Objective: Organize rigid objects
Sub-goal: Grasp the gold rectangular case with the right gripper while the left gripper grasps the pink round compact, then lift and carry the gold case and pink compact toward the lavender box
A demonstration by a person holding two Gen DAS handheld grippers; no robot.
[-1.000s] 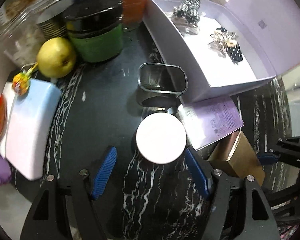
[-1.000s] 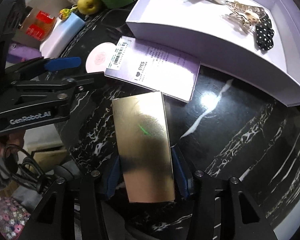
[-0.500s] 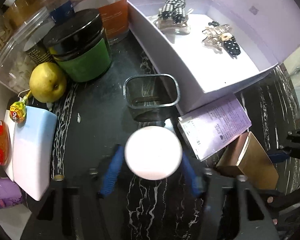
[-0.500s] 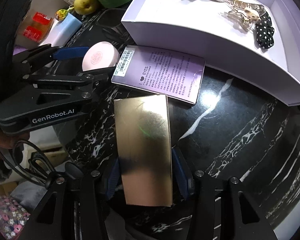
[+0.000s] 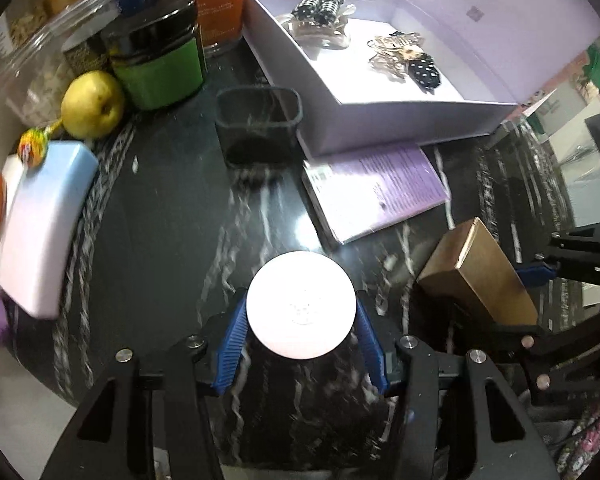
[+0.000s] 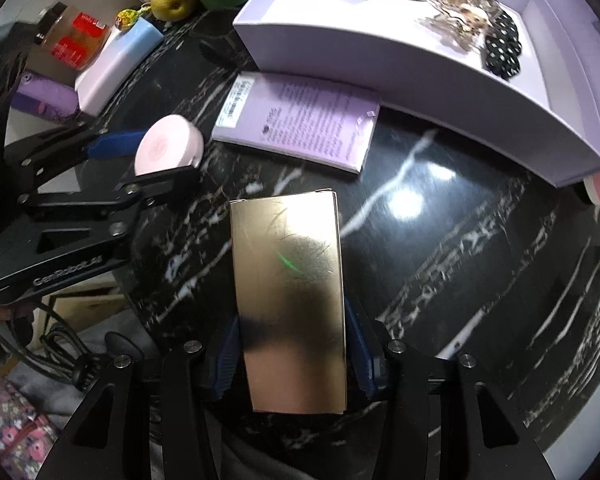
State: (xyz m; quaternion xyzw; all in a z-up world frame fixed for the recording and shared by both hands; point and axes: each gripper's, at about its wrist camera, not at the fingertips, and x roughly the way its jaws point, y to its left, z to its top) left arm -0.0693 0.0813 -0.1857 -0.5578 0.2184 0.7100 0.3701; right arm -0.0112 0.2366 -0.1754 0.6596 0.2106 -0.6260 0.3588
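My left gripper [image 5: 300, 340] is shut on a round pale pink compact [image 5: 301, 311] and holds it above the black marble table. The compact also shows in the right wrist view [image 6: 168, 150]. My right gripper [image 6: 292, 356] is shut on a flat gold box [image 6: 290, 300], which also shows at the right of the left wrist view [image 5: 478, 276]. An open lilac box [image 5: 380, 124] with several hair clips [image 5: 404, 56] lies at the back right.
A lilac card packet [image 5: 372, 192] lies in front of the lilac box. A dark square cup [image 5: 259, 124], a green jar [image 5: 158, 68], a yellow pear [image 5: 93, 104], a pale blue case [image 5: 44, 224] and clear jars stand at the left.
My left gripper has closed on the pink compact and lifted it back from the dark cup and card packet. My right gripper keeps holding the gold box, now slightly farther from the lilac box.
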